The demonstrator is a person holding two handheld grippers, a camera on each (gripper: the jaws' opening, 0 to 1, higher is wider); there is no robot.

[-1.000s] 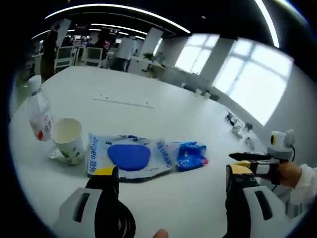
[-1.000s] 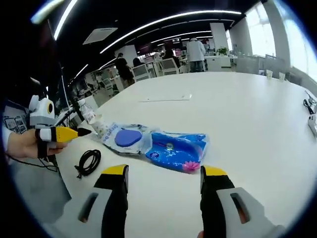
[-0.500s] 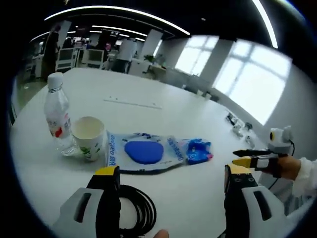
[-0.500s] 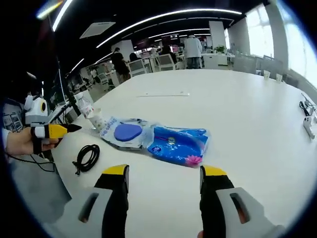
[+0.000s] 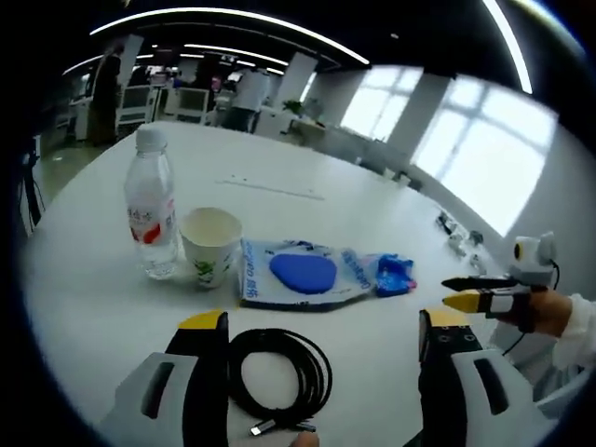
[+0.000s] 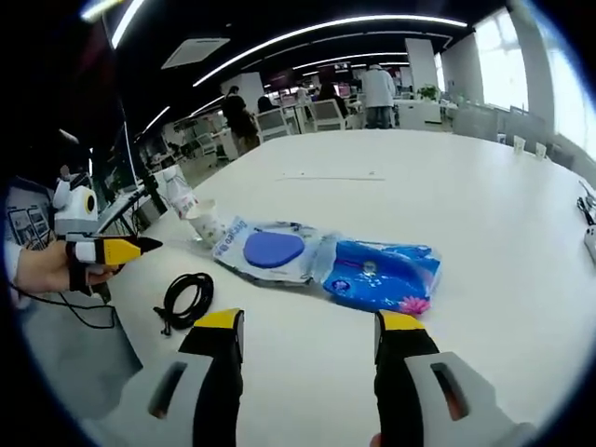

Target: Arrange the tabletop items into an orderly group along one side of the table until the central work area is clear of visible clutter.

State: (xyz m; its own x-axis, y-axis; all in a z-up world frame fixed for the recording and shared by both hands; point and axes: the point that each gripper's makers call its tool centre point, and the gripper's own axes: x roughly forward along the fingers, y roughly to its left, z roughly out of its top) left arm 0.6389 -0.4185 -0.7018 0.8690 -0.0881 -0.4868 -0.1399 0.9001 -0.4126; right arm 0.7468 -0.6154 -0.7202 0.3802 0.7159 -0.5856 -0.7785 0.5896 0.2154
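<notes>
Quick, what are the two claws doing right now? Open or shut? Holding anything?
Left claw: open, holding nothing, above the coiled black cable.
Right claw: open, holding nothing, over the white table.

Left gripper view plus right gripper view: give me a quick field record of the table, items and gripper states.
surface: white table
bottle: clear water bottle, upright
cup: paper cup, upright, beside bottle
packs: white pack with blue oval; blue pack next to it
cable: black coiled cable, nearest left hand-held gripper
left hand-held gripper: open, holding nothing
right hand-held gripper: open, holding nothing
</notes>
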